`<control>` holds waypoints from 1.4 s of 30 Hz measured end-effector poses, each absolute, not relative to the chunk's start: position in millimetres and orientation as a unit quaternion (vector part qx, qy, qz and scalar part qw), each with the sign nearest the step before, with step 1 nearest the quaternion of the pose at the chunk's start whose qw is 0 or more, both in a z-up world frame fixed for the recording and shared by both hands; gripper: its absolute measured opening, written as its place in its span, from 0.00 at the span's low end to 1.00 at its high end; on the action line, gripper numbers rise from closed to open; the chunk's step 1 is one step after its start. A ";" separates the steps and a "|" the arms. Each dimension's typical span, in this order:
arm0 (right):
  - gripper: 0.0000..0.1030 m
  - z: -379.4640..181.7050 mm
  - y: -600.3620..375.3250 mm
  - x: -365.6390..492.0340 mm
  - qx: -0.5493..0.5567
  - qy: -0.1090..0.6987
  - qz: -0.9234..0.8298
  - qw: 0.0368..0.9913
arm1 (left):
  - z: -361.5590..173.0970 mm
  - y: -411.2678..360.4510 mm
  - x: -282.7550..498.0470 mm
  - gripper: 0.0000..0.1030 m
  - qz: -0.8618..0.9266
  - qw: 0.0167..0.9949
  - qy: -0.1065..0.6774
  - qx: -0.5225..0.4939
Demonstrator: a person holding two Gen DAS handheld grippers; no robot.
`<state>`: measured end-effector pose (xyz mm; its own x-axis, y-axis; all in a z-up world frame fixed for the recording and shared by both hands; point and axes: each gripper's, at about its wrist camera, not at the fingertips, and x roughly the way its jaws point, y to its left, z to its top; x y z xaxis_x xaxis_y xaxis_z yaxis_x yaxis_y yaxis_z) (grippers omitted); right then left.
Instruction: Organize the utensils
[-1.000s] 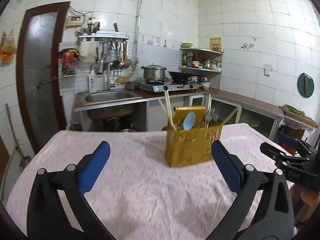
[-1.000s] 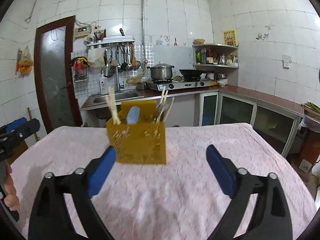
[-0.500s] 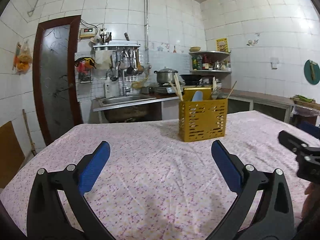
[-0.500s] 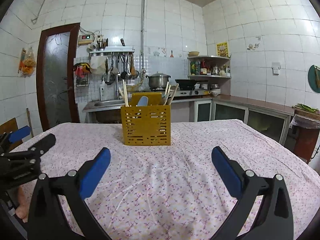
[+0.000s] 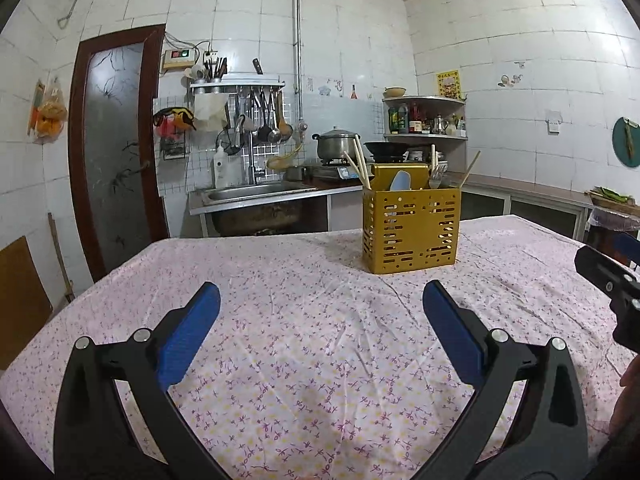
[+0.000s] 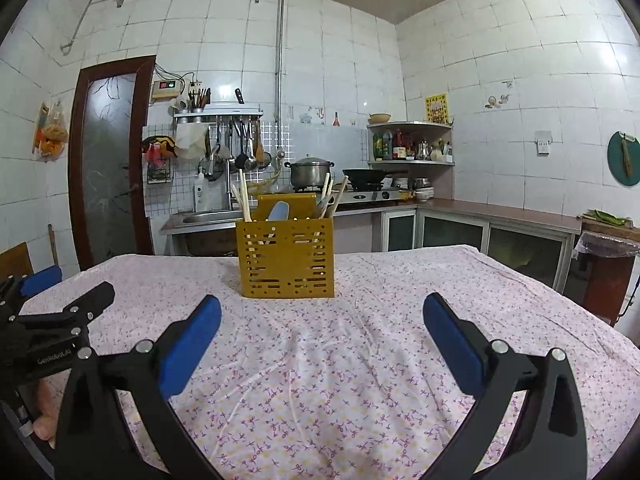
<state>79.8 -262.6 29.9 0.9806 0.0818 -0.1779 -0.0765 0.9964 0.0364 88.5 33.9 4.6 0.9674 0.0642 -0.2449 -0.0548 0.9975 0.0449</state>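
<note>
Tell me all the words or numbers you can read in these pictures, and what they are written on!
"GenRobot.AI": white letters on the black body of the left gripper, seen from the right wrist view.
Yellow poster on the tiled wall: has print, too small to read.
Bottles on the corner shelf: labels too blurred to read.
Nothing else is readable.

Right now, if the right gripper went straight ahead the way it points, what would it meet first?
Probably the yellow utensil holder, standing a little left of the line through the open right gripper. Only bare tablecloth lies between; depth is unclear.
</note>
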 end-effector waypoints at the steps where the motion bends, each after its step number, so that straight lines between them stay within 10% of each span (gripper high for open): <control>1: 0.96 29.9 -262.2 80.0 0.013 0.090 0.040 0.995 | 4.5 34.6 88.2 0.95 0.030 0.992 0.124 0.018; 42: 0.96 30.5 -260.5 79.3 0.004 0.087 0.044 0.995 | 4.0 29.7 79.3 0.95 0.021 0.994 0.107 0.028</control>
<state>79.3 -260.5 30.5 0.9810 0.0882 -0.1730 -0.0867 0.9961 0.0162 79.3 29.7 4.0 0.9760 0.0476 -0.2124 -0.0356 0.9976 0.0598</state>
